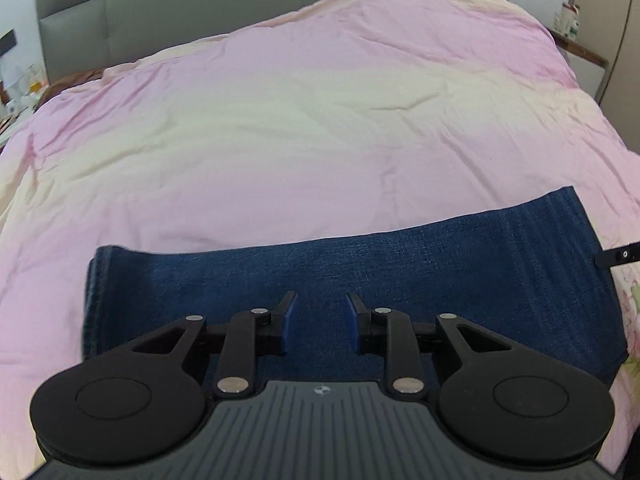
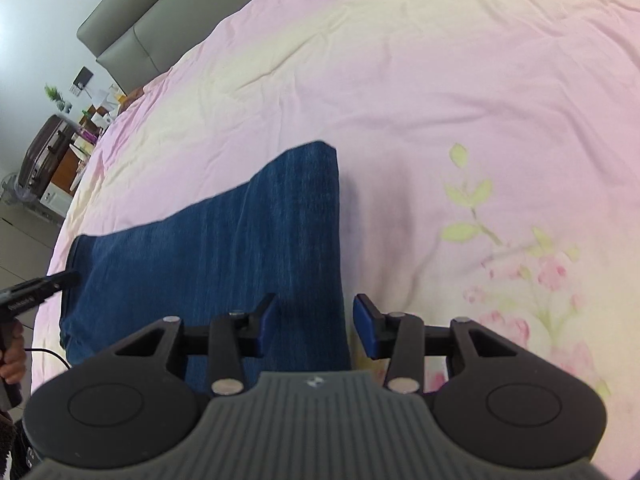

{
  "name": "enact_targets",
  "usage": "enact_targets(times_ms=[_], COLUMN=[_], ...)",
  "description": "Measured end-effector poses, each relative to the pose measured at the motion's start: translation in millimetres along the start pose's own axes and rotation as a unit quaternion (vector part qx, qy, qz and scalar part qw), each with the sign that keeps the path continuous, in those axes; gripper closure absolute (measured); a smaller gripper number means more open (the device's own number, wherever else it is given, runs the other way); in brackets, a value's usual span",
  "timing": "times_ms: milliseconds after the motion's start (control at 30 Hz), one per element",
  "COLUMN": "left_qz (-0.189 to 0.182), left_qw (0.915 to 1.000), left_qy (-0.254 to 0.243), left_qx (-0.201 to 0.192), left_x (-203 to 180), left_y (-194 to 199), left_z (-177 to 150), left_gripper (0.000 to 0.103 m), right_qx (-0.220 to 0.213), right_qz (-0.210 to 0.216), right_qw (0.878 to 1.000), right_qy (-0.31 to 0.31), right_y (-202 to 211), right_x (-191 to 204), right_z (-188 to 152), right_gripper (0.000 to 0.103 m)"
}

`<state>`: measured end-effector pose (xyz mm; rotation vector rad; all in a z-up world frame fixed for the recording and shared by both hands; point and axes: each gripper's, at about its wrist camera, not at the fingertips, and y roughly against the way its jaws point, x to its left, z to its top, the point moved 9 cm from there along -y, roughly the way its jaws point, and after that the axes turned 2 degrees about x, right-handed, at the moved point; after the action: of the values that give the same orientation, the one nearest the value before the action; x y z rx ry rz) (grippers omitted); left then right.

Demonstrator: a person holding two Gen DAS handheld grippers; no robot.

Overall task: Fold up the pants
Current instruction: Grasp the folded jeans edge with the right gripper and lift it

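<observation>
progress: pants [image 1: 360,280] looked already folded into a flat band — judged near done, perhaps one more fold left | look: dark blue denim, smooth, edges lined up | place: lay on the pink bed cover [image 1: 300,120], near edge | left tongs [image 1: 321,326] spread, empty, over denim | right tongs [image 2: 316,326] spread, empty — straddling the band's right edge

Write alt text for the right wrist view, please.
The open right gripper hovers over the right edge of folded blue jeans lying on a pink bedspread. The left gripper shows at the left edge.
</observation>
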<state>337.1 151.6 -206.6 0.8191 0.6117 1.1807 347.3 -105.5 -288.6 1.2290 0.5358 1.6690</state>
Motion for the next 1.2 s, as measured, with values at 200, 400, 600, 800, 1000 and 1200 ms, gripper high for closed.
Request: enact_targets(times_ms=[200, 400, 600, 800, 1000, 1200], left_qz=[0.003, 0.015, 0.009, -0.044, -0.08, -0.082], left_qw=[0.9995, 0.999, 0.9991, 0.9879, 0.9613, 0.9466], left_qy=[-0.022, -0.011, -0.033, -0.146, -0.248, -0.283], left_qx=[0.023, 0.041, 0.023, 0.025, 0.091, 0.131], left_x=[-12.0, -12.4, -25.0, -58.9, -88.1, -101.6], left_y=[-64.5, -104.8, -83.2, -21.0, 8.7, -3.8], left_z=[19.0, 28.9, 40.1, 14.4, -49.7, -94.3], left_gripper=[0.073, 0.076, 0.083, 0.083, 0.083, 0.083], right_qx=[0.0, 0.005, 0.01, 0.023, 0.032, 0.027], right_qz=[0.018, 0.04, 0.045, 0.059, 0.072, 0.075], right_qw=[1.0, 0.998, 0.998, 0.997, 0.995, 0.994], right_qy=[-0.006, -0.047, -0.051, -0.048, -0.067, -0.081], right_y=[-29.4, -62.5, -64.6, -49.3, -34.0, -25.9], right_x=[-0.4, -13.2, -14.6, -14.4, -20.7, -21.1], right_z=[31.3, 51.4, 48.6, 19.2, -14.7, -30.1], right_gripper=[0.069, 0.069, 0.069, 0.068, 0.068, 0.068])
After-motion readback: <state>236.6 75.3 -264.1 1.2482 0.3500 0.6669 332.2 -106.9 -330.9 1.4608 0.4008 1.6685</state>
